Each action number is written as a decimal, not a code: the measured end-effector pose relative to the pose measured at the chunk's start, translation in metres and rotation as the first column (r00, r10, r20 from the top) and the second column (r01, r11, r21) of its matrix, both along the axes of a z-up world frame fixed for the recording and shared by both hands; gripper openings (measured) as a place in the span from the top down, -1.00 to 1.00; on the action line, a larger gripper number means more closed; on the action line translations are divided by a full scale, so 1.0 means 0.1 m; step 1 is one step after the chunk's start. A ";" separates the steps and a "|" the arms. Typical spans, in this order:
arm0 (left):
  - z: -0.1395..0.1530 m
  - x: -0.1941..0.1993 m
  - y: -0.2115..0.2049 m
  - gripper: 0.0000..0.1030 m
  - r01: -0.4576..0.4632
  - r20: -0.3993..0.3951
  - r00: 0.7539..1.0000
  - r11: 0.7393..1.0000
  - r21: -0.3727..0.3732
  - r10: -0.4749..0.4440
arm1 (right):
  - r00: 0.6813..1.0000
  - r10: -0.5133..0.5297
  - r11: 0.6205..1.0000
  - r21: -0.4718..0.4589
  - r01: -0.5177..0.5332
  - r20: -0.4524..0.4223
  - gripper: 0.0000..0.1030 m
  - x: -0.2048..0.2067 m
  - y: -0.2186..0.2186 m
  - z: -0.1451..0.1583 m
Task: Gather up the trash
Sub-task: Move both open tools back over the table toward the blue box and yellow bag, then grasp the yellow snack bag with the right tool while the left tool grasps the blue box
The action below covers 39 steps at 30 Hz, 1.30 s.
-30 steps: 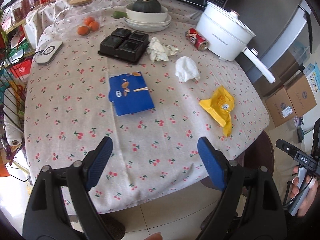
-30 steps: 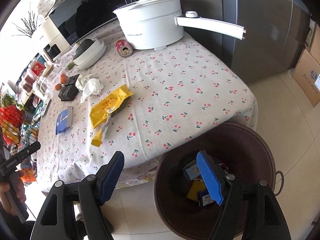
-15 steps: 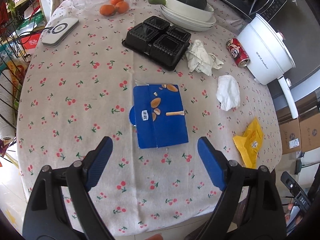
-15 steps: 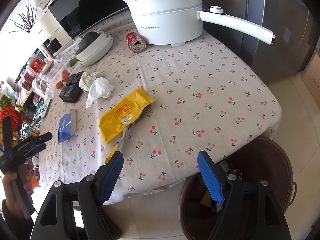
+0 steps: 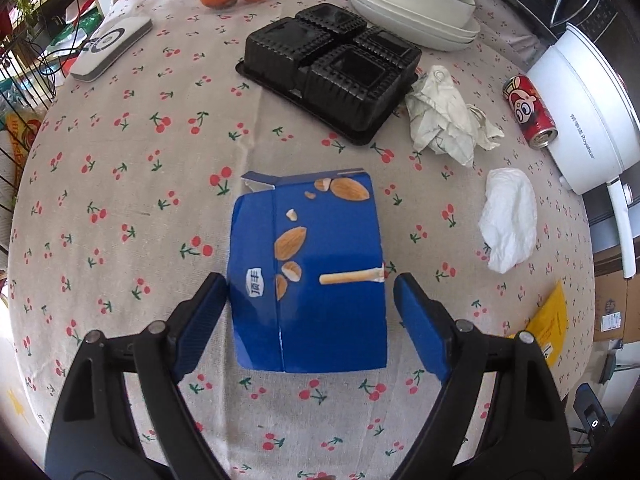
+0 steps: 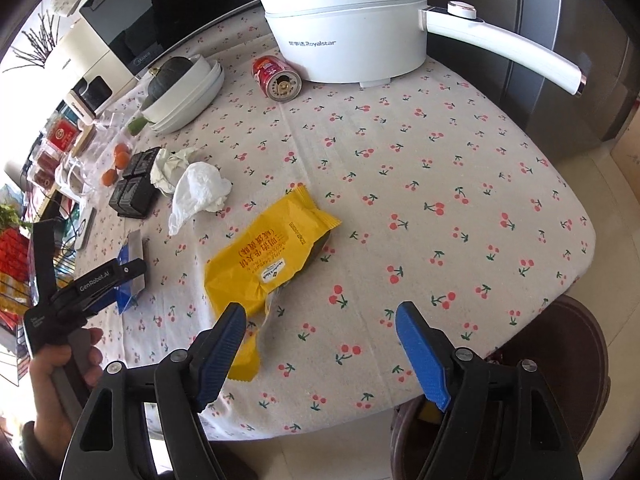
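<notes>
Left gripper jaws spread, closing round blue carton; right gripper spread; only right view shows bin.

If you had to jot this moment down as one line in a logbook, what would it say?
left gripper: open, jaws just narrowing astride blue box | right gripper: open by yellow wrapper | bin: at table edge

A flattened blue cardboard snack box printed with almonds lies flat at the worktop's centre. At two o'clock from it lies a crumpled white tissue; at four o'clock a yellow foil wrapper.
</notes>
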<state>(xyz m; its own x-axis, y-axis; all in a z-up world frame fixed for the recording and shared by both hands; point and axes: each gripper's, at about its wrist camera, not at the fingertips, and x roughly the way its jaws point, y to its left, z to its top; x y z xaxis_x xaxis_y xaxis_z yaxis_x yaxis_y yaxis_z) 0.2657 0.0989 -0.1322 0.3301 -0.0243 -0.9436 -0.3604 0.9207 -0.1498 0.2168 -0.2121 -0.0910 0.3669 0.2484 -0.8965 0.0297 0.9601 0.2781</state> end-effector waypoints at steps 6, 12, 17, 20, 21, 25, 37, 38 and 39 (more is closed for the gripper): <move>0.02 -0.05 0.13 -0.39 0.011 0.006 1.000 1.000 0.000 -0.011 | 0.999 -0.024 0.998 0.050 0.025 -0.020 -0.56 0.15 0.16 -0.08; 0.10 -0.17 0.23 -0.38 0.032 0.009 0.999 0.999 0.007 -0.032 | 0.995 -0.100 0.993 0.065 0.101 -0.030 -0.59 0.28 0.32 -0.18; 0.22 -0.34 0.29 -0.38 0.038 0.023 0.999 0.999 -0.006 -0.038 | 0.991 -0.133 0.989 0.058 0.135 -0.032 -0.61 0.37 0.50 -0.26; 0.26 -0.41 0.32 -0.38 0.045 0.028 0.999 0.999 0.001 -0.045 | 0.990 -0.138 0.990 0.038 0.139 -0.028 -0.62 0.41 0.60 -0.30; 0.27 -0.43 0.32 -0.38 0.046 0.029 0.999 0.999 0.002 -0.046 | 0.990 -0.139 0.990 0.026 0.140 -0.024 -0.62 0.42 0.63 -0.32; 0.29 -0.49 0.35 -0.38 0.048 0.030 0.998 0.999 -0.004 -0.048 | 0.992 -0.127 0.992 -0.027 0.127 -0.023 -0.63 0.43 0.72 -0.42; 0.33 -0.44 0.21 -0.38 0.063 0.044 0.997 0.998 -0.010 -0.063 | 1.000 0.028 0.997 -0.068 -0.027 0.006 0.12 0.33 0.82 -0.41; 0.35 -0.45 0.19 -0.38 0.068 0.048 0.997 0.998 -0.014 -0.067 | 0.999 0.039 0.998 -0.056 -0.039 0.007 0.27 0.32 0.81 -0.39; 0.37 -0.47 0.17 -0.38 0.074 0.052 0.996 0.997 -0.017 -0.073 | 0.999 0.051 0.998 -0.042 -0.051 0.011 0.33 0.31 0.79 -0.36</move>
